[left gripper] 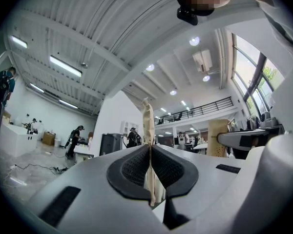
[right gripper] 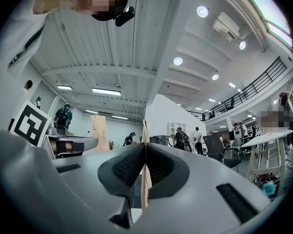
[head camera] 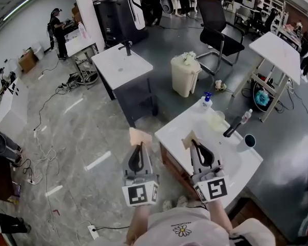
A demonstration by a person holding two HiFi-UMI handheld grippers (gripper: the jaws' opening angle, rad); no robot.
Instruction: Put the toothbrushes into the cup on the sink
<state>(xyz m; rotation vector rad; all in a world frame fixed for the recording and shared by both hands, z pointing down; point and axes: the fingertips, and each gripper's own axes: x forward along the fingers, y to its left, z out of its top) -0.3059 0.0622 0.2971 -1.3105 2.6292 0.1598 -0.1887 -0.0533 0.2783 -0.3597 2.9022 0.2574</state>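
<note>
A white sink counter (head camera: 177,132) stands just ahead of me at the right, with a dark faucet (head camera: 232,128) over its basin. A dark cup (head camera: 250,140) sits at the counter's right end. I cannot make out any toothbrush. My left gripper (head camera: 139,136) hovers over the floor left of the counter, its tan fingertips pressed together and empty. My right gripper (head camera: 190,140) hangs over the counter's near edge, also shut and empty. In the left gripper view the left gripper (left gripper: 148,116) points at the room and ceiling, as does the right gripper (right gripper: 145,135) in the right gripper view.
On the counter stand a blue-capped bottle (head camera: 207,99), a clear container (head camera: 215,119) and a small bottle (head camera: 246,116). A second sink stand (head camera: 122,63), a cream bin (head camera: 185,75), a black chair (head camera: 218,29) and a white table (head camera: 277,50) lie beyond. Cables run across the floor at left.
</note>
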